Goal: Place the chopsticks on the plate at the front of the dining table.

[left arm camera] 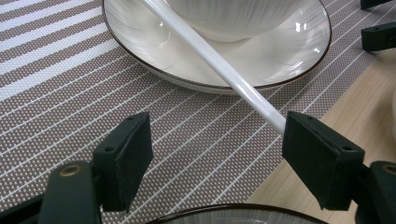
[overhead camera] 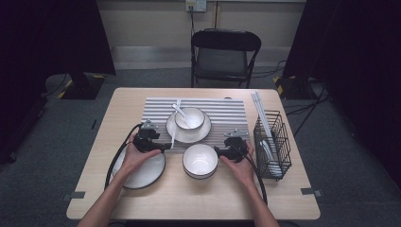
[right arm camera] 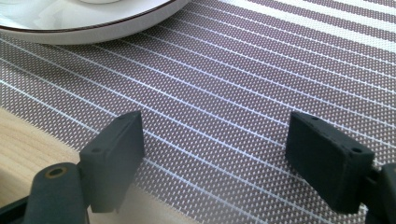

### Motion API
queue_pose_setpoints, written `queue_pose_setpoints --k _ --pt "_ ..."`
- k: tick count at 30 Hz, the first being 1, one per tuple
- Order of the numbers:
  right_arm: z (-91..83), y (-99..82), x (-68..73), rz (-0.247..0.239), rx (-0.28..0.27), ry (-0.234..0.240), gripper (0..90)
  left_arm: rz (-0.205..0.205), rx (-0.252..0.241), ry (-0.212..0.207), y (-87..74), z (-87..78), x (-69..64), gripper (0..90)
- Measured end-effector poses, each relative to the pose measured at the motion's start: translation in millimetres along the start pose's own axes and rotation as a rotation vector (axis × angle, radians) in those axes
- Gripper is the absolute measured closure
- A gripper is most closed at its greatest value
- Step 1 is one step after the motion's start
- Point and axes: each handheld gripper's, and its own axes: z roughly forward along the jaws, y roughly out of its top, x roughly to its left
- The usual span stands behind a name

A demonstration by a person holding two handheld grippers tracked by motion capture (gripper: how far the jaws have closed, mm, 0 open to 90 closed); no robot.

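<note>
While the left gripper (left arm camera: 217, 154) spreads its jaws, the white chopstick (left arm camera: 219, 70) touches only one jaw; closing off-centre could flick it off the plate (left arm camera: 140, 51). Right gripper (right arm camera: 215, 158) jaws stand spread, empty.

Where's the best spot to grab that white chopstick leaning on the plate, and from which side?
Take the white chopstick near its low end, just clear of the plate, where it slopes down over the striped mat. Come from the near side with the left gripper, whose open fingers already sit at that end. The stick is thin and smooth, so closing across it is probably the surest hold.
</note>
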Motion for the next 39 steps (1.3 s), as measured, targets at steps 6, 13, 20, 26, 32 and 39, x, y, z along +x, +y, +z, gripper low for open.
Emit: queue_pose_setpoints --k 6,13,20,26,32,39 --pt "0.0 0.0 0.0 0.000 0.000 0.000 19.0 -0.002 -0.003 0.003 0.2 0.2 0.0 24.2" --pt "0.0 0.0 0.0 0.000 0.000 0.000 19.0 0.001 -0.006 -0.006 -0.2 -0.4 0.4 23.5" --pt "0.1 0.0 -0.1 0.001 0.000 0.001 19.0 0.015 -0.001 0.001 0.6 -5.0 2.2 22.8" --pt "0.1 0.1 -0.1 0.002 0.000 0.001 19.0 0.003 -0.028 0.000 0.9 -9.8 2.4 21.7" --pt "0.1 0.0 -0.1 0.002 0.000 0.001 19.0 0.002 -0.043 -0.003 1.1 -15.6 5.4 20.7" --pt "0.1 0.0 -0.1 0.002 0.000 0.001 19.0 0.010 -0.082 -0.011 1.5 -22.6 6.9 17.5"
